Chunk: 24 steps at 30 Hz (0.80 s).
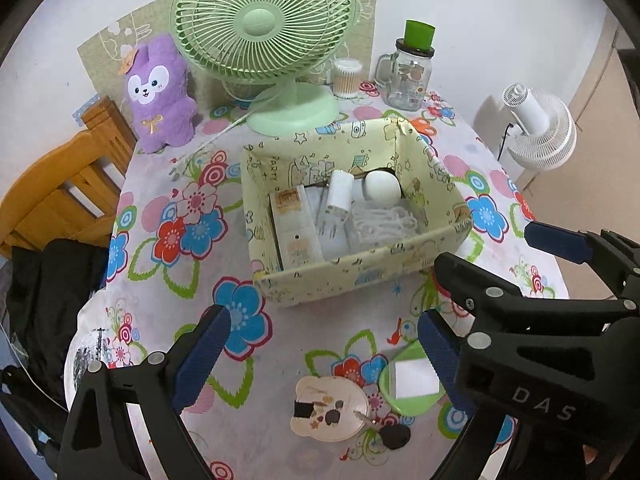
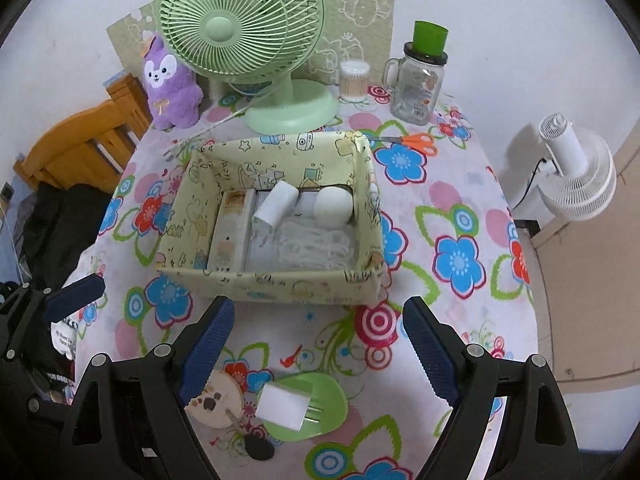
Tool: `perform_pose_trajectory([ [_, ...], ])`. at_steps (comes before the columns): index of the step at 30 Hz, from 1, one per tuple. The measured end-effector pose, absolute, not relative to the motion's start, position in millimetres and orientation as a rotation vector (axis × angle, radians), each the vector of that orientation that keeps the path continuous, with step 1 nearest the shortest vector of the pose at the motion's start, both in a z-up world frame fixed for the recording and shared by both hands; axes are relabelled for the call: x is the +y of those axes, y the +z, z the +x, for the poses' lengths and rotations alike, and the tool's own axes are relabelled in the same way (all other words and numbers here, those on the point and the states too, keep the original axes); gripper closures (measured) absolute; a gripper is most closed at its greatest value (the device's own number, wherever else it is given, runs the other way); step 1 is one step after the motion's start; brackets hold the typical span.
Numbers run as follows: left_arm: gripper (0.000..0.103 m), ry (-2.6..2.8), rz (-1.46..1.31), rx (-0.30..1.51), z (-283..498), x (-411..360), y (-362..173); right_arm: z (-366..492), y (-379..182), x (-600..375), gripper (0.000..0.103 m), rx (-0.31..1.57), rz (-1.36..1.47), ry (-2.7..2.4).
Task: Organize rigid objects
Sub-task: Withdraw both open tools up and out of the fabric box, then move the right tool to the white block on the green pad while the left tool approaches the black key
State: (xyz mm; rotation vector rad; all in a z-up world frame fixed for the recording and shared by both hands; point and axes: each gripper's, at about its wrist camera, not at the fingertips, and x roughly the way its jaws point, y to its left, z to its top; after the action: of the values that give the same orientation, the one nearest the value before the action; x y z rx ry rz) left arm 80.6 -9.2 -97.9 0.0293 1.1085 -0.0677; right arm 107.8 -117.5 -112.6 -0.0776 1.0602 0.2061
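White plug adapter: a smooth, hard plastic block with two metal prongs, lying flat on a glossy green oval dish at the near edge of the bench. It sits below and between the fingers of the right claw, which stands wide open and holds nothing.

Left claw: also open and empty, off to the left of the dish.

Handling note: judged the likely next pick. The claw should descend squarely and close on the block's flat sides, clear of the prongs and the dish rim, since the dish looks light and may slide on the cloth.

Beside the dish, touching or nearly so: a round cream keychain tag with a dark key fob.

Beyond: a pale yellow printed storage box, soft-walled and open-topped, holding another white adapter, a white ball-shaped item, a coiled white cable and a flat card pack.

Further back: orange-handled scissors, a ribbed green desk fan, a glass mug jar, a plush purple toy.
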Motion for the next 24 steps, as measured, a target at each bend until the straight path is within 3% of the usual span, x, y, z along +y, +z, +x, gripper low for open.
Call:
perform_pose_trajectory([
  [24, 0.007, -0.078, 0.048, 1.145, 52.6, -3.8, -145.0, 71.1, -149.2, -123.9, 0.019, 1.096, -0.075, 0.188],
])
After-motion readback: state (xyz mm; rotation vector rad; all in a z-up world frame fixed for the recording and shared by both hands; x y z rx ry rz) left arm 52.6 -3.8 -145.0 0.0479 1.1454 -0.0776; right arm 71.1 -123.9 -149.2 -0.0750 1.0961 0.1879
